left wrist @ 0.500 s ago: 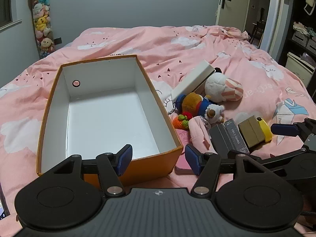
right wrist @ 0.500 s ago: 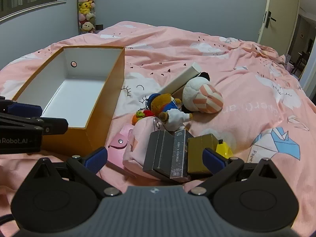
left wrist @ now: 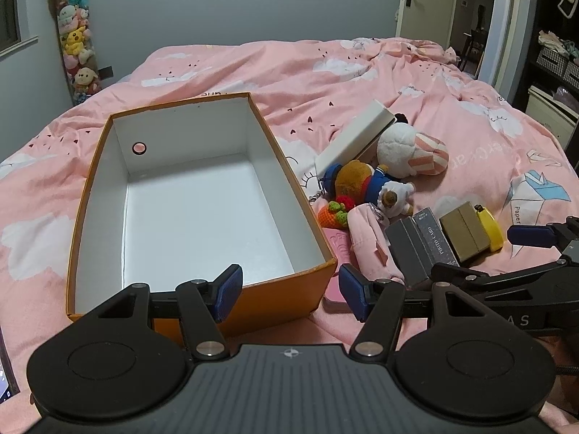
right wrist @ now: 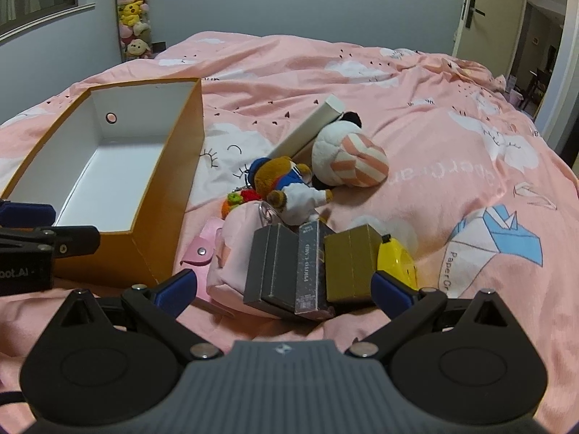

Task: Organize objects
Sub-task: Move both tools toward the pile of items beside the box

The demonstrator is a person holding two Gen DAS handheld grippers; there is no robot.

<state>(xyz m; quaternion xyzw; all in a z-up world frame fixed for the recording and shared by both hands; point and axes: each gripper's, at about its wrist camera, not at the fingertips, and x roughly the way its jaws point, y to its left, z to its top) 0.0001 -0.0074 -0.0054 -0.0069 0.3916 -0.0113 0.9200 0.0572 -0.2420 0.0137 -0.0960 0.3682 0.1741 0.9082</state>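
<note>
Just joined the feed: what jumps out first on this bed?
The big orange box with a bare white inside sits open on the pink bedspread. Right of it lies a jumble: a striped white plush, a brown bear doll, dark card boxes and a gold box.

Home bedroom, pink cloud-print bed (left wrist: 362, 72), hanging plush toys (left wrist: 76, 47), open door (left wrist: 427, 3)

pink pouch (right wrist: 235, 253) partly hidden under grey boxes (right wrist: 286, 271), yellow item (right wrist: 396, 258) half hidden
</note>
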